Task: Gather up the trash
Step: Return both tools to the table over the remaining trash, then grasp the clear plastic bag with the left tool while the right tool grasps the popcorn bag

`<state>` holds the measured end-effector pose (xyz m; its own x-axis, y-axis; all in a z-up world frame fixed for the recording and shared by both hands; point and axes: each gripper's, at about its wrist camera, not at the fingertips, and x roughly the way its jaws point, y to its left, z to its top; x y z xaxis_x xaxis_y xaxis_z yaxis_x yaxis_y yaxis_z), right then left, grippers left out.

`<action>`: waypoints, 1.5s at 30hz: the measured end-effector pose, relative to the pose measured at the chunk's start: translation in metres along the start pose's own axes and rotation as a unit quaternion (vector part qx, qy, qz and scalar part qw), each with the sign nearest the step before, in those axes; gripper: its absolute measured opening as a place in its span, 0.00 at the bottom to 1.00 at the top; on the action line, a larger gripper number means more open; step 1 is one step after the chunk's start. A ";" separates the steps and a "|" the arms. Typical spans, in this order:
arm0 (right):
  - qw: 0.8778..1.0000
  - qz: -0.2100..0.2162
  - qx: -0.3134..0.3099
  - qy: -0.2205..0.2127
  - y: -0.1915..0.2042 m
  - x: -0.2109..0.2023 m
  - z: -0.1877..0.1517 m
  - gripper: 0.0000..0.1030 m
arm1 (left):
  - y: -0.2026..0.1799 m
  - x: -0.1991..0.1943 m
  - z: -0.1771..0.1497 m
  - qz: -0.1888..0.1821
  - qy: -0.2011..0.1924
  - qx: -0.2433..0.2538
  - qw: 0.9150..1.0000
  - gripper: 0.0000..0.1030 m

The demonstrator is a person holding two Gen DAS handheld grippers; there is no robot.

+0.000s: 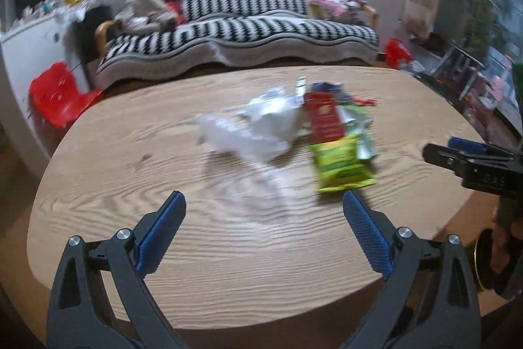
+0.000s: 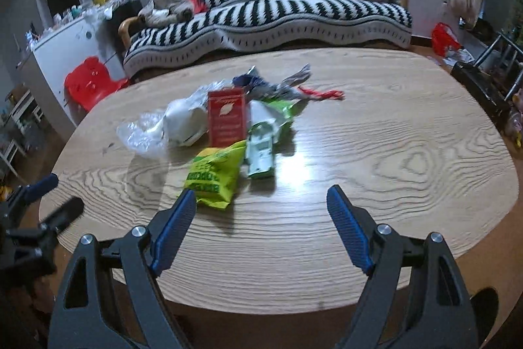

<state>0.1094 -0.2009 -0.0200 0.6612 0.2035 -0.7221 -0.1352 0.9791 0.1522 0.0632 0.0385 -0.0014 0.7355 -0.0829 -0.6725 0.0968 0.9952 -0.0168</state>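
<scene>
A pile of trash lies in the middle of the oval wooden table (image 1: 130,172) (image 2: 408,152): a yellow-green snack bag (image 1: 340,162) (image 2: 214,175), a red carton (image 1: 325,118) (image 2: 226,116), a crumpled white wrapper (image 1: 278,116) (image 2: 184,123), clear plastic film (image 1: 228,136) (image 2: 137,133), a pale green pack (image 2: 260,152) and a red strip (image 2: 323,94). My left gripper (image 1: 263,197) is open and empty, just short of the pile. My right gripper (image 2: 261,193) is open and empty, its left finger close to the snack bag. It also shows in the left wrist view (image 1: 457,152).
A sofa with a black-and-white striped cover (image 1: 242,25) (image 2: 268,8) stands behind the table. A red plastic stool (image 1: 60,94) (image 2: 90,80) and a white cabinet (image 1: 29,48) are at the left. A red bag (image 2: 444,36) and shelving are at the right.
</scene>
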 end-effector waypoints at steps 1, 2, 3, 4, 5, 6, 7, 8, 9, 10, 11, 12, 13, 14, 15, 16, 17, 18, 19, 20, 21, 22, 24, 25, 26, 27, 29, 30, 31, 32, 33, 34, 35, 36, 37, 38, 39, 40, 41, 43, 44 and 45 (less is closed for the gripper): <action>1.000 0.002 -0.001 0.003 -0.001 0.003 -0.001 0.77 | 0.007 0.003 -0.001 0.001 0.005 -0.008 1.000 0.91; 1.000 0.004 -0.002 0.007 -0.001 0.005 -0.002 0.77 | 0.013 0.006 -0.002 0.002 0.010 -0.016 1.000 0.91; 1.000 0.004 -0.004 0.009 0.001 0.007 -0.002 0.77 | 0.019 0.010 -0.003 0.005 0.015 -0.026 1.000 0.91; 1.000 0.003 -0.007 0.012 0.005 0.011 -0.002 0.77 | 0.023 0.013 -0.005 0.005 0.018 -0.030 0.999 0.91; 1.000 0.003 -0.008 0.015 0.008 0.017 -0.001 0.77 | 0.025 0.018 -0.004 0.005 0.021 -0.034 0.999 0.91; 1.000 0.004 -0.009 0.018 0.010 0.021 0.000 0.77 | 0.026 0.021 -0.003 0.005 0.023 -0.036 0.999 0.91; 1.000 0.005 -0.010 0.023 0.012 0.026 -0.001 0.77 | 0.024 0.025 -0.001 0.004 0.024 -0.036 0.999 0.91; 1.000 0.005 -0.011 0.026 0.013 0.029 -0.001 0.77 | 0.024 0.029 0.001 0.002 0.025 -0.037 0.999 0.91; 0.999 0.006 -0.011 0.029 0.014 0.032 -0.001 0.77 | 0.024 0.034 0.004 0.002 0.025 -0.041 0.999 0.91; 0.999 0.007 -0.013 0.034 0.016 0.036 -0.001 0.77 | 0.025 0.038 0.006 0.002 0.024 -0.047 0.999 0.91; 0.999 0.008 -0.015 0.036 0.018 0.040 -0.001 0.77 | 0.026 0.043 0.008 0.000 0.023 -0.055 0.998 0.91; 0.999 0.008 -0.017 0.039 0.020 0.044 -0.002 0.77 | 0.026 0.049 0.011 -0.003 0.025 -0.063 0.998 0.91; 0.999 0.007 -0.020 0.042 0.022 0.049 -0.002 0.77 | 0.026 0.057 0.015 -0.009 0.030 -0.076 0.997 0.91; 0.999 0.008 -0.023 0.043 0.025 0.054 -0.002 0.77 | 0.027 0.064 0.019 -0.013 0.036 -0.087 0.996 0.91; 0.999 0.007 -0.028 0.045 0.028 0.061 -0.002 0.77 | 0.027 0.074 0.024 -0.016 0.042 -0.101 0.994 0.91; 0.998 0.006 -0.030 0.047 0.030 0.065 -0.002 0.77 | 0.029 0.082 0.027 -0.018 0.046 -0.111 0.993 0.91; 0.998 0.004 -0.033 0.051 0.033 0.072 -0.002 0.77 | 0.029 0.089 0.031 -0.019 0.050 -0.119 0.991 0.91; 0.998 0.004 -0.033 0.053 0.035 0.075 -0.002 0.77 | 0.029 0.094 0.033 -0.019 0.052 -0.124 0.991 0.91; 0.998 0.005 -0.031 0.057 0.037 0.081 -0.001 0.77 | 0.030 0.104 0.038 -0.018 0.055 -0.136 0.989 0.91; 0.998 0.007 -0.027 0.060 0.039 0.087 -0.001 0.77 | 0.031 0.109 0.040 -0.015 0.057 -0.142 0.988 0.91; 0.998 0.010 -0.024 0.062 0.041 0.092 0.000 0.77 | 0.032 0.119 0.044 -0.011 0.061 -0.150 0.987 0.91; 0.998 0.013 -0.022 0.063 0.043 0.096 0.001 0.77 | 0.033 0.125 0.046 -0.010 0.063 -0.155 0.986 0.91; 0.998 0.009 -0.025 0.063 0.049 0.105 0.003 0.77 | 0.036 0.140 0.049 -0.011 0.071 -0.171 0.983 0.91; 0.998 0.002 -0.028 0.063 0.052 0.109 0.004 0.77 | 0.036 0.146 0.049 -0.008 0.073 -0.174 0.982 0.91; 0.998 0.000 -0.028 0.064 0.053 0.112 0.004 0.77 | 0.037 0.151 0.049 -0.003 0.075 -0.173 0.982 0.91; 0.997 -0.002 -0.028 0.065 0.054 0.115 0.004 0.77 | 0.037 0.154 0.048 0.000 0.076 -0.169 0.983 0.91; 0.997 -0.008 -0.031 0.069 0.056 0.124 0.004 0.77 | 0.040 0.161 0.045 0.006 0.080 -0.163 0.983 0.87; 0.997 -0.013 -0.035 0.070 0.058 0.126 0.004 0.76 | 0.041 0.163 0.043 0.003 0.084 -0.165 0.983 0.71; 0.997 -0.021 -0.041 0.070 0.059 0.130 0.003 0.74 | 0.043 0.164 0.042 0.002 0.088 -0.166 0.982 0.55; 0.996 -0.022 -0.042 0.070 0.059 0.131 0.003 0.62 | 0.045 0.165 0.040 -0.003 0.093 -0.166 0.982 0.48; 0.997 -0.023 -0.041 0.068 0.058 0.131 0.004 0.60 | 0.047 0.165 0.039 -0.007 0.094 -0.166 0.982 0.33; 0.996 -0.023 -0.042 0.069 0.059 0.130 0.004 0.58 | 0.048 0.163 0.038 -0.008 0.098 -0.161 0.982 0.18; 0.996 -0.021 -0.042 0.069 0.058 0.129 0.004 0.55 | 0.049 0.161 0.036 -0.005 0.100 -0.154 0.983 0.16; 0.997 -0.017 -0.043 0.069 0.058 0.127 0.005 0.52 | 0.049 0.158 0.036 -0.001 0.100 -0.146 0.984 0.09; 0.997 -0.014 -0.043 0.064 0.057 0.121 0.006 0.52 | 0.050 0.153 0.034 -0.001 0.095 -0.140 0.986 0.06; 0.997 -0.014 -0.045 0.059 0.057 0.116 0.007 0.51 | 0.051 0.148 0.033 0.001 0.093 -0.135 0.986 0.05; 0.998 -0.010 -0.046 0.051 0.057 0.109 0.008 0.51 | 0.052 0.141 0.032 0.003 0.089 -0.129 0.988 0.04; 0.998 -0.006 -0.046 0.046 0.057 0.103 0.009 0.51 | 0.054 0.136 0.031 0.003 0.087 -0.124 0.988 0.03; 0.998 -0.002 -0.047 0.039 0.056 0.096 0.010 0.50 | 0.055 0.131 0.030 0.004 0.083 -0.119 0.989 0.03; 0.998 0.001 -0.055 0.028 0.057 0.083 0.011 0.50 | 0.056 0.116 0.028 0.017 0.070 -0.103 0.992 0.03; 0.998 0.001 -0.058 0.022 0.057 0.077 0.011 0.50 | 0.056 0.111 0.027 0.021 0.067 -0.099 0.993 0.03; 0.998 0.003 -0.059 0.018 0.057 0.073 0.011 0.50 | 0.057 0.105 0.026 0.024 0.063 -0.096 0.993 0.03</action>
<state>0.1576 -0.1304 -0.0565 0.6341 0.2064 -0.7452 -0.2261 0.9711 0.0765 0.1636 0.0848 -0.0535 0.6445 -0.0390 -0.7636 -0.0754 0.9906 -0.1143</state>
